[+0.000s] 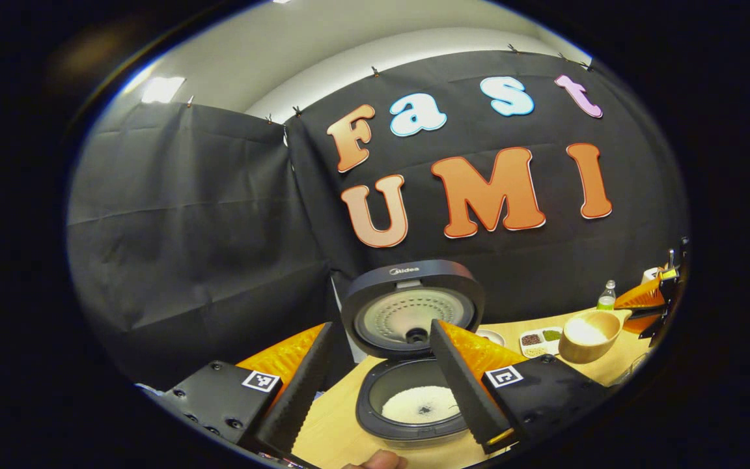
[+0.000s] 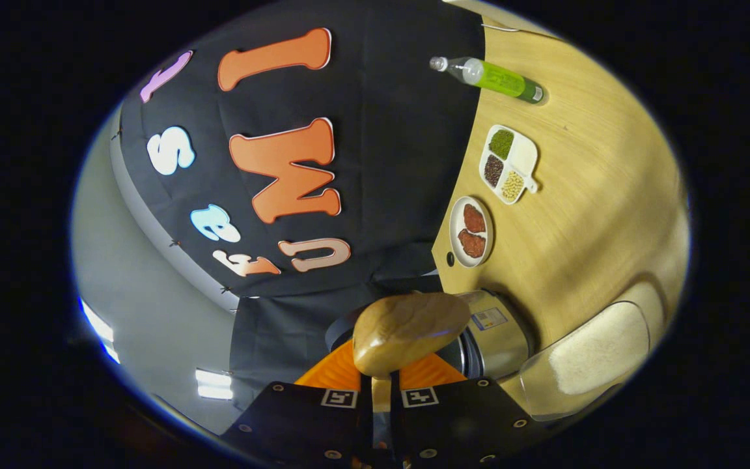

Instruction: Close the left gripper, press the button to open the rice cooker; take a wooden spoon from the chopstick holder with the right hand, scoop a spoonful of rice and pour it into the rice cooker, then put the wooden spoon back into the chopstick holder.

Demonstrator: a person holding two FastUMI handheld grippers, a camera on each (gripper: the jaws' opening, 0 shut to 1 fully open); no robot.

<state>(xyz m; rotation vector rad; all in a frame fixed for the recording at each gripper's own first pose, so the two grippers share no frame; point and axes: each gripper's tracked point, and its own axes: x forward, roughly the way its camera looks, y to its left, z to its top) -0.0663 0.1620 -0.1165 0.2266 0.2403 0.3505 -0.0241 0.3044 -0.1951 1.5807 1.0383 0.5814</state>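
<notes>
A: Left gripper (image 1: 388, 384) hangs over the cooker (image 1: 412, 365), jaws spread, holding nothing. The lid is up and rice (image 1: 422, 404) lies in the pot.

B: And the spoon (image 2: 409, 331)?

A: In the right gripper (image 2: 381, 384), jaws clamped on its handle, bowl turned over above the cooker. Wood, so stiff and probably light; hold low on the handle.

B: What's unclear?

A: Whether any rice is left in the spoon: its hollow faces away. The rice bowl (image 1: 588, 335) sits right on the table (image 2: 583, 195).
</notes>
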